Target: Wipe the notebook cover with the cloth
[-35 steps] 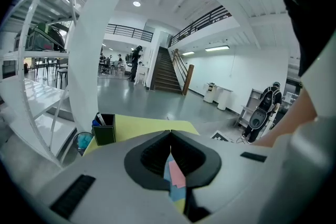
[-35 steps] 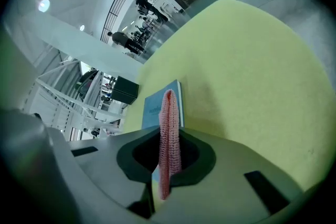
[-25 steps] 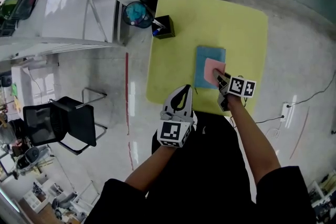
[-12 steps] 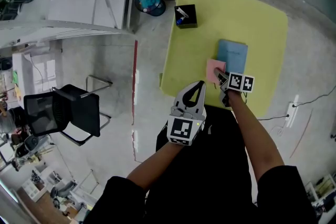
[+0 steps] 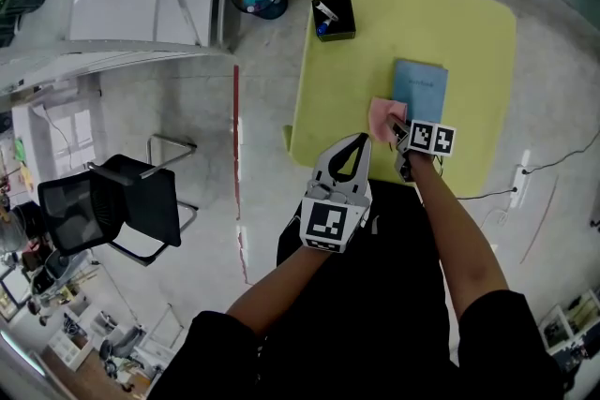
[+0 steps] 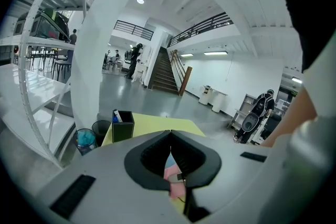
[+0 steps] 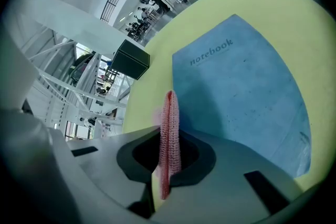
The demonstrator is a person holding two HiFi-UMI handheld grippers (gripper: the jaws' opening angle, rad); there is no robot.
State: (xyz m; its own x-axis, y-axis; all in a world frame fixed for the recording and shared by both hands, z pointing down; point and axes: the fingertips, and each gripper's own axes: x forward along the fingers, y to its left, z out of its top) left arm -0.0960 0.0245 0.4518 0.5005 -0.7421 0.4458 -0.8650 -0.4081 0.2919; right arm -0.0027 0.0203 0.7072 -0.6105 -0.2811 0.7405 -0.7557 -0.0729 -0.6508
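One blue notebook, pink cloth

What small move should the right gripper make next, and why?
Probably slide the right gripper toward the right, dragging the cloth over the notebook. Its jaws are shut on the cloth, which sits by the notebook's left edge, leaving the blue cover bare.

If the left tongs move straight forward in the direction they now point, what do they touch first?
Probably the pink cloth held in the right tongs, at the yellow table's near edge. The left tongs aim toward it, but their height is unclear.
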